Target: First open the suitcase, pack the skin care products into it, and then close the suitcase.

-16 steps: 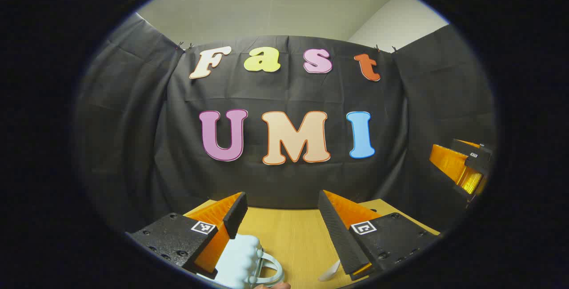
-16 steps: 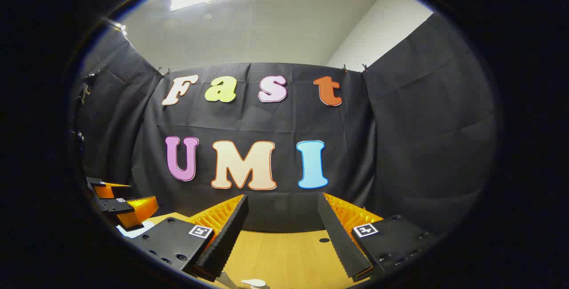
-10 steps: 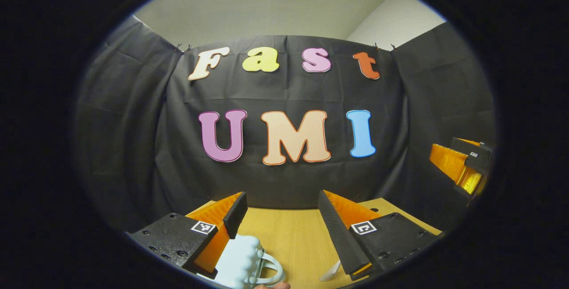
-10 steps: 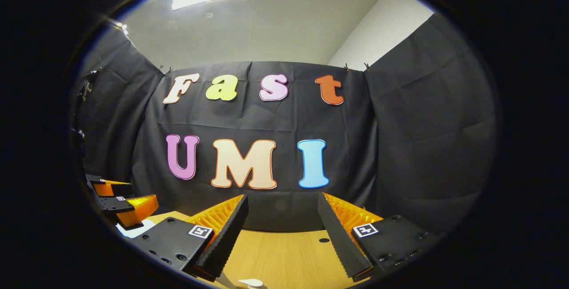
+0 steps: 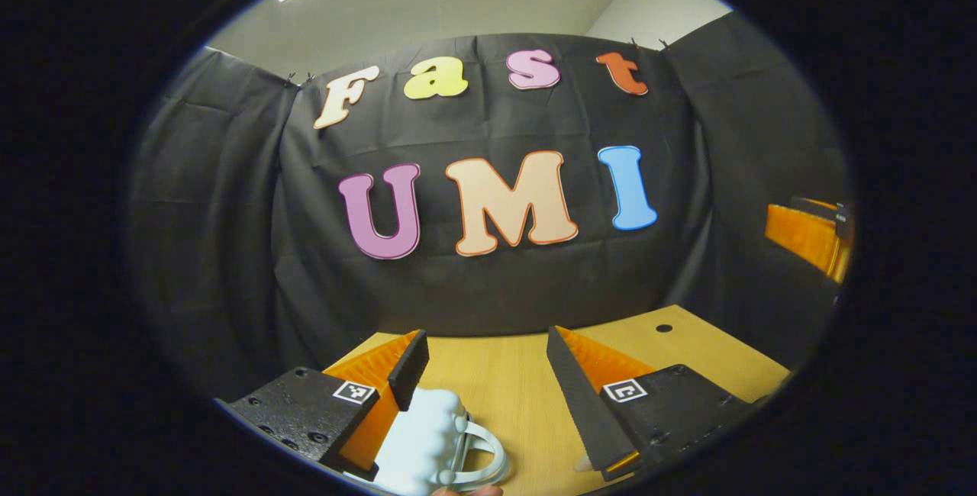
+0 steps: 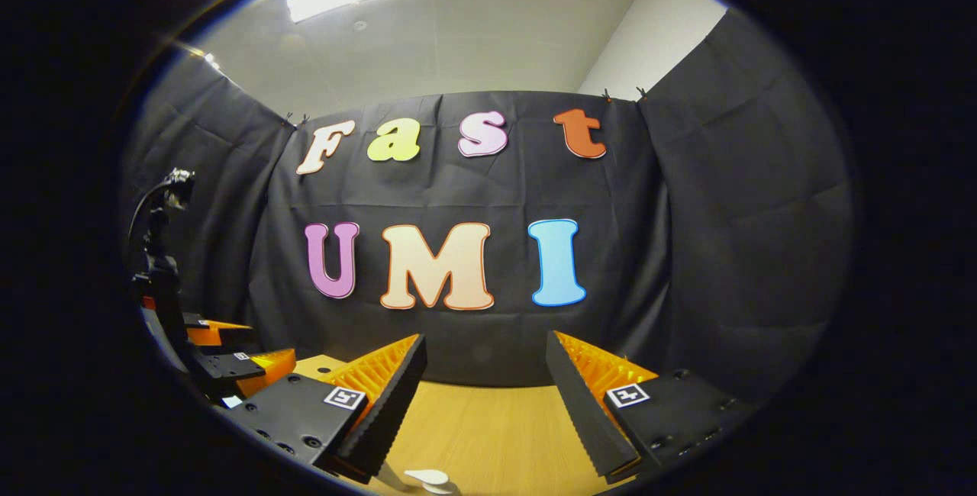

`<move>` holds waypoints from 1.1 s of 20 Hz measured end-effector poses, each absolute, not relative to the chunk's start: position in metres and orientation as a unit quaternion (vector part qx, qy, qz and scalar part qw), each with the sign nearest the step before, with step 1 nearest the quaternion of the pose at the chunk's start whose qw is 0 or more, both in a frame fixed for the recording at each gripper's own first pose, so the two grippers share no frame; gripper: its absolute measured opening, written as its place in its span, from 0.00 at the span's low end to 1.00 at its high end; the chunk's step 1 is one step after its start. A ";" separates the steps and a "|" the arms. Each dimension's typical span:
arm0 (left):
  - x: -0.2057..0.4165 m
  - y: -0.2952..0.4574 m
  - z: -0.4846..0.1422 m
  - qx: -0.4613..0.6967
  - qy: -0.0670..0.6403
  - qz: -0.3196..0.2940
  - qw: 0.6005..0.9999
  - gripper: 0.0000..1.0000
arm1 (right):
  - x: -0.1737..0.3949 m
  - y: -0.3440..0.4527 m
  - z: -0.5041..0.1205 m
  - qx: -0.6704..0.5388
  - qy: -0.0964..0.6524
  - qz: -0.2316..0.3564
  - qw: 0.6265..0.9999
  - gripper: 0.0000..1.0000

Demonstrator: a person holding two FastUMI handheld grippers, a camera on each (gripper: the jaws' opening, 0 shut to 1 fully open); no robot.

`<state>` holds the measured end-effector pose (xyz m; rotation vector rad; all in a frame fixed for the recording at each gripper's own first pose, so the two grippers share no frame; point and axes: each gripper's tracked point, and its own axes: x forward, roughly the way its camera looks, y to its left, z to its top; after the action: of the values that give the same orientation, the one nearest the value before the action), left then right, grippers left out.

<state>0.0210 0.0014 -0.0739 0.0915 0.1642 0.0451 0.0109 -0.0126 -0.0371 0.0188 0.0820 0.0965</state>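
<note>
Here both grippers' jaws gape, left gripper [image 5: 481,359] over suitcase [image 5: 427,446].

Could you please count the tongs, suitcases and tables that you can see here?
Tongs: 2, the left tongs and the right tongs, both open.
Suitcase: 1, pale blue.
Table: 1, wooden.
Total: 4.

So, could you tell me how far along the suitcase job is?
Nothing looks done yet. The left claw hangs open above the suitcase, the right claw open over the table, neither holding anything. I cannot tell if the lid is up. Opening, packing and closing seem left.
</note>
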 end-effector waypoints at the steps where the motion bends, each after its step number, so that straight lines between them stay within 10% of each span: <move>1: 0.019 0.001 -0.091 0.033 0.103 0.017 0.994 0.93 | 0.011 -0.012 -0.037 0.007 0.040 0.047 0.998 0.98; 22: 0.017 0.001 -0.291 -0.013 0.355 0.012 0.935 0.92 | 0.013 -0.016 -0.059 -0.034 0.079 -0.011 0.996 0.98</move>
<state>0.0167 0.0011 -0.2914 -0.0267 0.7256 0.0253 0.0131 -0.0165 -0.0593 -0.0686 0.1580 -0.0217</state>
